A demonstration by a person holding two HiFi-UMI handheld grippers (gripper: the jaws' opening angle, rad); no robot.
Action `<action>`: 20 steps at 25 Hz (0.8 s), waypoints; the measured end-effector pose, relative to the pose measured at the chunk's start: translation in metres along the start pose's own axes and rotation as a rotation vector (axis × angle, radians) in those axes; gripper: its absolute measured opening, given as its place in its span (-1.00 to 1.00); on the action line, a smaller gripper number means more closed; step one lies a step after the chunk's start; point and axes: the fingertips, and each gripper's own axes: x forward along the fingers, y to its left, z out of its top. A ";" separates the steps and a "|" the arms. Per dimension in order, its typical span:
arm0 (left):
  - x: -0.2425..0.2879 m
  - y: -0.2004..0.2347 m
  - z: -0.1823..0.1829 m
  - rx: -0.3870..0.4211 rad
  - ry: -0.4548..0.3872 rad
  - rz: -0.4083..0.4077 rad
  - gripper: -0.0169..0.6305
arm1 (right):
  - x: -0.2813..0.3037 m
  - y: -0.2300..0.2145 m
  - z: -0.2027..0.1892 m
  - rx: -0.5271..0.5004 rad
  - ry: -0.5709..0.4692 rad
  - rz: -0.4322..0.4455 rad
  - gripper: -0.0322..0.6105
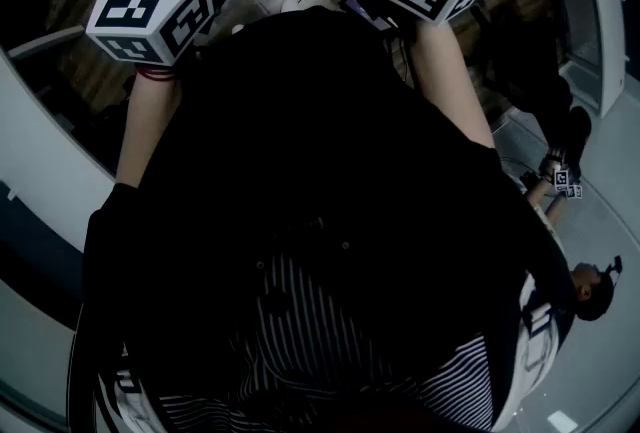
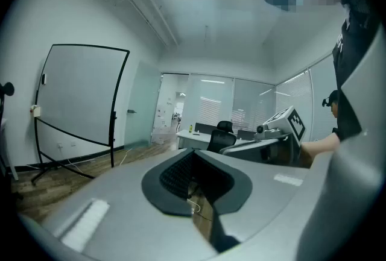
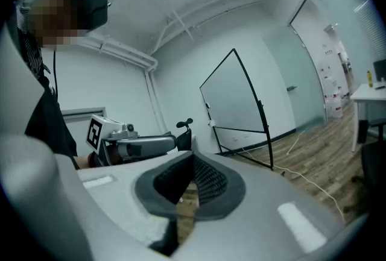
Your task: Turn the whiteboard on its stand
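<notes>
The whiteboard (image 2: 81, 100) stood well apart from the person, at the far wall, and neither tool touched it. The left tool (image 2: 194, 154) had its jaws together with nothing between them. The right tool (image 3: 192, 160) was the same: closed and empty. In the head view both were held up in front of the chest.

In my judgement, the step in hand was the approach. To do it well, the person should walk close first and open one tool only when the frame is near. A grip on a side edge of the frame, away from the middle, would probably give the best leverage. The other tool could steady the stand (image 2: 60, 160) so that the thin legs do not slide on the floor (image 2: 72, 175). The turn should be slow, because a light stand like this may tip. A pale cable (image 3: 313, 184) lay on the floor near the stand's feet, so the steps need some care there.

The board was a flat pale panel, smooth and a little glossy, inside a thin black frame with rounded upper corners. It leaned a little, not fully upright. The stand was made of slim dark tubes, with one bar crossing under the panel. The floor had brown wood planks. The pads of both tools were dark with a fine ribbed texture, set in smooth grey bodies.
</notes>
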 end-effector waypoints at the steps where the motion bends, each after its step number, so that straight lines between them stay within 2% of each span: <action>1: 0.001 0.003 0.008 -0.008 -0.026 0.001 -0.95 | 0.003 -0.001 0.001 -0.015 0.007 0.005 -0.89; 3: 0.006 0.005 0.023 -0.017 -0.070 -0.010 -0.95 | 0.006 -0.004 0.003 -0.045 0.025 0.007 -0.89; 6: 0.021 0.002 0.026 -0.007 -0.071 -0.047 -0.95 | 0.007 -0.012 0.007 -0.072 0.048 0.005 -0.89; 12: 0.010 0.037 0.024 -0.070 -0.129 0.032 -0.95 | 0.026 -0.004 0.004 -0.110 0.069 0.032 -0.89; 16: 0.036 0.026 0.023 -0.103 -0.123 0.000 -0.95 | 0.013 -0.026 0.008 -0.074 0.066 0.048 -0.89; 20: 0.056 0.009 0.011 -0.102 -0.067 -0.042 -0.95 | 0.004 -0.037 0.005 -0.065 0.069 0.058 -0.89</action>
